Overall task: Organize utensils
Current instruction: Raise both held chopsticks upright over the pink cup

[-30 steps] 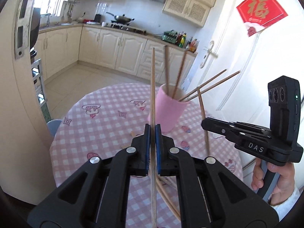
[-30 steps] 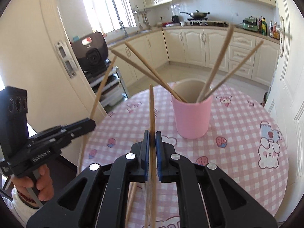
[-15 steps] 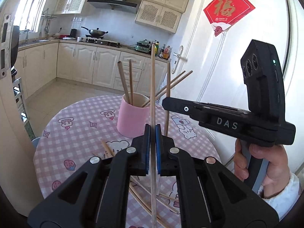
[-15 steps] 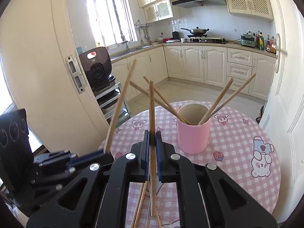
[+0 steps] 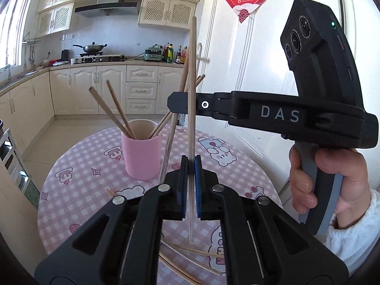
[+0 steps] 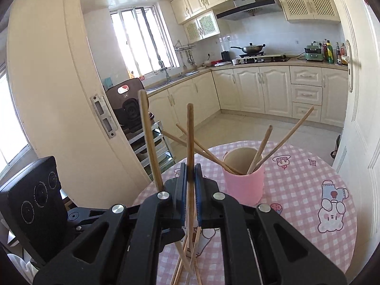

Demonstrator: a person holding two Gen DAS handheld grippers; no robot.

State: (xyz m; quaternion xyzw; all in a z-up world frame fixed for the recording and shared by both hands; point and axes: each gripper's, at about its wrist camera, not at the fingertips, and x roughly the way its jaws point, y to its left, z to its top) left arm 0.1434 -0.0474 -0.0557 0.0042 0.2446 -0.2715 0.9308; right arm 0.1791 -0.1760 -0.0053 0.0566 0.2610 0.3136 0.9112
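A pink cup point(image 5: 141, 152) stands on the round checked table point(image 5: 78, 190) with several wooden chopsticks leaning in it. My left gripper point(image 5: 190, 166) is shut on one upright chopstick point(image 5: 192, 83), just right of the cup and nearer to me. My right gripper point(image 6: 190, 173) is shut on another upright chopstick point(image 6: 190, 130), left of the cup point(image 6: 244, 185). In the left wrist view the right gripper point(image 5: 172, 104) reaches in from the right above the table, a hand point(image 5: 332, 178) on its handle. Several loose chopsticks point(image 6: 187, 261) lie crossed on the cloth below both grippers.
A white door point(image 5: 249, 71) stands close behind the table on the right. A cream door frame point(image 6: 71, 118) and a metal cart with a dark appliance point(image 6: 128, 104) are to the left. Kitchen cabinets point(image 6: 261, 90) line the far wall across open floor.
Both grippers have lifted their chopsticks higher above the table. The left wrist view has swung, so the cup now sits left of centre and the right gripper looms nearer. Both grips stayed shut.
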